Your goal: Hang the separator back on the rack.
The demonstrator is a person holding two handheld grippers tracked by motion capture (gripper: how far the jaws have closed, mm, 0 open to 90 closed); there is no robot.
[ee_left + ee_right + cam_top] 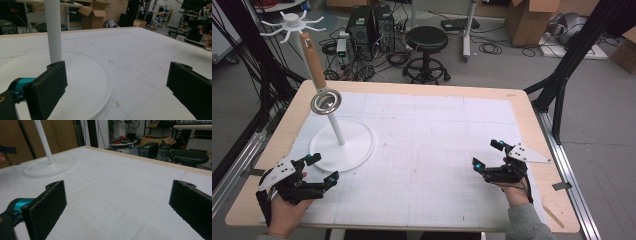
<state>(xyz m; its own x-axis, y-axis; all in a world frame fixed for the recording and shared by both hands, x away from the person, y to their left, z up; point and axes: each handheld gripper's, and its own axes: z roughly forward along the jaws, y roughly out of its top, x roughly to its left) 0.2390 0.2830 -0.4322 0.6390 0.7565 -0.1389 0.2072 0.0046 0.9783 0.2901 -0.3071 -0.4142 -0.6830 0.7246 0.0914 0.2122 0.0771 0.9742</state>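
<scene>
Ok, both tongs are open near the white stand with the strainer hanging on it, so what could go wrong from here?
1. The wooden-handled metal strainer hangs high on the white pole stand; a knock could tip the stand or drop the strainer.
2. The left tongs sit right beside the stand's round base, so a careless move could shove it.
3. The right tongs are far across the table.

The stand [343, 141] is white all over, base and pole. The strainer [325, 101] hung on it has a shiny silver bowl and a tan, wood-coloured handle. The mat [432, 150] is white with a faint grey grid; a few small reddish specks mark it, perhaps stains. The table [532, 120] edge is pale wood. Both grippers, left [318, 171] and right [488, 155], are black with teal accents and grey plates.
</scene>
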